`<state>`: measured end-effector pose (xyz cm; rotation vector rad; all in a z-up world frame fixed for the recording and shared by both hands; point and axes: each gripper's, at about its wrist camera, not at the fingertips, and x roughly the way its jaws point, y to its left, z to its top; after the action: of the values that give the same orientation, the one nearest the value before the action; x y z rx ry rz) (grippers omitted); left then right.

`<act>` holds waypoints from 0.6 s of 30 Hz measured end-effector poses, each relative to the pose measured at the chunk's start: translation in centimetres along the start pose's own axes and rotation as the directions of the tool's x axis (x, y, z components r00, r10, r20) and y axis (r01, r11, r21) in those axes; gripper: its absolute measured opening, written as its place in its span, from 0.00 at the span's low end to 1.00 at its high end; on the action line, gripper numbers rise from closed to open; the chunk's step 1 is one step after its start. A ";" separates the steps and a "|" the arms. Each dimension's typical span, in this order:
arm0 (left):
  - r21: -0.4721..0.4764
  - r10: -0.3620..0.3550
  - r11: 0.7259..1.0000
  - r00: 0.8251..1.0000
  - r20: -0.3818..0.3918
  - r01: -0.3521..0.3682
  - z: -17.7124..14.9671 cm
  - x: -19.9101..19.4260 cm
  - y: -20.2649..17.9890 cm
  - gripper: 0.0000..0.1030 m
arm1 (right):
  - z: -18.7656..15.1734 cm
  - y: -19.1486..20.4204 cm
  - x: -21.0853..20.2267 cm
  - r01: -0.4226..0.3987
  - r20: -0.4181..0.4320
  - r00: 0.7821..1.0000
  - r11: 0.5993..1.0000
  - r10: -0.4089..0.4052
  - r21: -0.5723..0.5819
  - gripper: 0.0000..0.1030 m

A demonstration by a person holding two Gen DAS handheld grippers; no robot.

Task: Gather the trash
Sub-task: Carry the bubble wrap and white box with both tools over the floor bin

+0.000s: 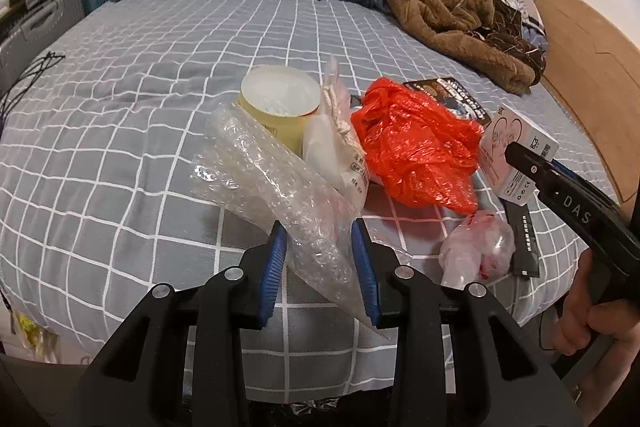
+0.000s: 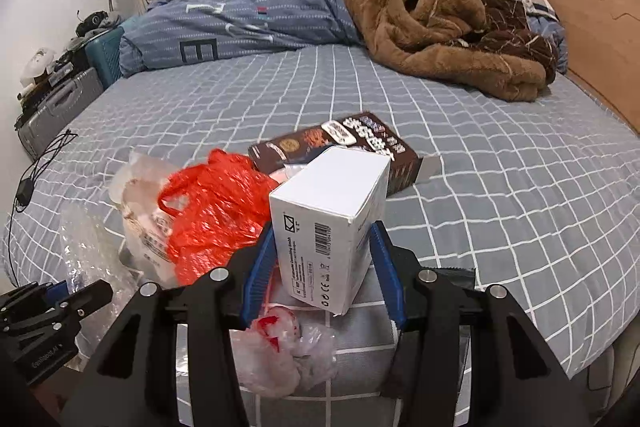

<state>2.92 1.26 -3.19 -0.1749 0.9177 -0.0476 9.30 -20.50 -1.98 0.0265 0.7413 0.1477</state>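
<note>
A big bed (image 1: 120,115) with a gray checked sheet holds the trash. A blue quilt (image 2: 240,23) and a fuzzy brown blanket (image 2: 440,23) lie at the far side. Near the front edge sits a crumpled red plastic bag (image 1: 416,151), with a brown box (image 2: 360,147) behind it and a yellow paper cup (image 1: 276,111) to its left. The left gripper (image 1: 320,263) pinches a clear bubble wrap bag (image 1: 280,187) between its blue pads. The right gripper (image 2: 324,267) squeezes a white box (image 2: 332,219) on both sides. A small clear bag (image 2: 280,351) with red bits lies below it.
</note>
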 end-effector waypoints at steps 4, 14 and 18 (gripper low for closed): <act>0.013 0.002 1.000 1.000 0.016 -0.002 0.0 -0.9 -0.2 0.32 | 0.2 0.3 -1.4 -0.004 0.019 1.000 1.000 0.004 -0.013 0.44; 0.072 0.000 0.997 0.999 0.046 -0.003 -0.6 -3.1 -1.7 0.31 | -0.5 0.3 -5.1 -0.002 0.061 0.998 0.999 0.005 -0.044 0.44; 0.085 0.003 0.996 0.998 0.060 -0.008 -0.9 -4.1 -2.1 0.31 | -1.1 0.1 -6.8 -0.008 0.071 0.997 0.999 0.011 -0.043 0.44</act>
<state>-0.23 -0.47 -0.19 -0.0943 0.8547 -0.0762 3.62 -21.46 1.81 -0.0051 0.6671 0.1703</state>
